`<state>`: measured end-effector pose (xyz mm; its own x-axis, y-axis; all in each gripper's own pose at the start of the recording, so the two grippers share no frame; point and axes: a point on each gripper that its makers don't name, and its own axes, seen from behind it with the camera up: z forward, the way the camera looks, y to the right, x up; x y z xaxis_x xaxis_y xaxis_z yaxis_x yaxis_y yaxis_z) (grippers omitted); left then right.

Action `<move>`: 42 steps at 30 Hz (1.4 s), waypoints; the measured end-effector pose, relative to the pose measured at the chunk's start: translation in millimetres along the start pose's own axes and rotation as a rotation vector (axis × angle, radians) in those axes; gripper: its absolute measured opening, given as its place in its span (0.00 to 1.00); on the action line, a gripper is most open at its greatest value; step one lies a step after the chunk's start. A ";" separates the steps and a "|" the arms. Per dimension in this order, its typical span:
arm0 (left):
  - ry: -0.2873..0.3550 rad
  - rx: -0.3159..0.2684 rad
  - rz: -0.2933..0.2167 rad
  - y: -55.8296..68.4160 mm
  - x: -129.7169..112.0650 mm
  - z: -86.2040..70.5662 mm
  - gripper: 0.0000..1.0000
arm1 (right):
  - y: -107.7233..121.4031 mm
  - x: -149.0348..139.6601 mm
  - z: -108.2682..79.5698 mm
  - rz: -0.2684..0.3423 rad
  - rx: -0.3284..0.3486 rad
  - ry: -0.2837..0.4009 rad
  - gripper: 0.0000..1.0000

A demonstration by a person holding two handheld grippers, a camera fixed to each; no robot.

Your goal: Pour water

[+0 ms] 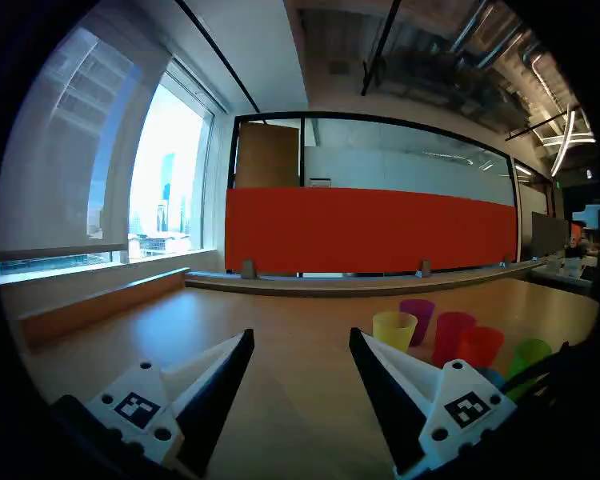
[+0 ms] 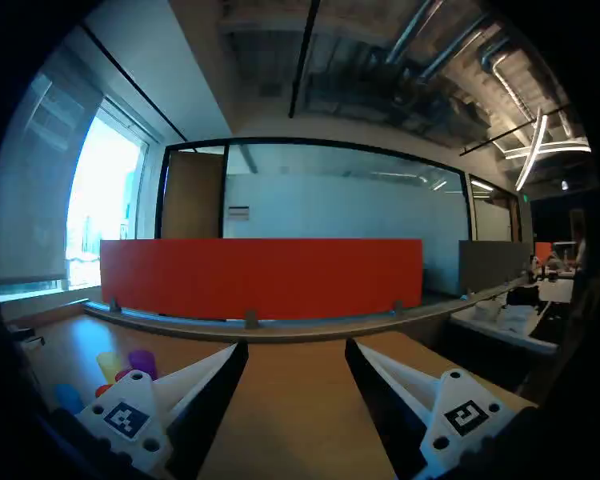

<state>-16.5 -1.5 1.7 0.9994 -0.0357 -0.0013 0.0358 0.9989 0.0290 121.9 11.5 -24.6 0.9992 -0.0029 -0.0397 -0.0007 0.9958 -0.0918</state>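
Observation:
Several coloured plastic cups stand together on the wooden table (image 1: 300, 320): a yellow cup (image 1: 394, 329), a purple cup (image 1: 418, 316), a red cup (image 1: 450, 334), an orange cup (image 1: 480, 346) and a green cup (image 1: 529, 357). They sit to the right of my left gripper (image 1: 300, 344), which is open with nothing between its fingers. In the right gripper view the same group shows at the lower left, with the yellow cup (image 2: 108, 365), the purple cup (image 2: 142, 362) and a blue cup (image 2: 66, 396). My right gripper (image 2: 296, 352) is open over bare table (image 2: 300, 408).
A long orange divider panel (image 1: 364, 230) runs along the far edge of the table. A window (image 1: 160, 192) and a low wooden ledge (image 1: 100, 304) lie to the left. Another desk with white items (image 2: 508, 316) stands to the right.

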 end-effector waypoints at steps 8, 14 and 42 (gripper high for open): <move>0.000 -0.002 0.014 3.7 -3.7 -0.6 0.88 | 2.8 -0.6 -1.2 0.009 -0.002 0.002 0.94; 0.003 -0.004 0.019 7.5 -4.4 -0.9 0.88 | 2.0 -1.8 -1.5 0.008 0.001 0.001 0.94; 0.002 -0.014 0.025 8.8 -4.5 -2.4 0.92 | 12.8 3.1 -8.0 -0.018 -0.001 0.050 0.94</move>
<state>-20.7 7.5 -0.5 0.9999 -0.0105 -0.0029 0.0105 0.9998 0.0153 124.7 23.5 -33.9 0.9959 -0.0255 -0.0873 0.0173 0.9955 -0.0937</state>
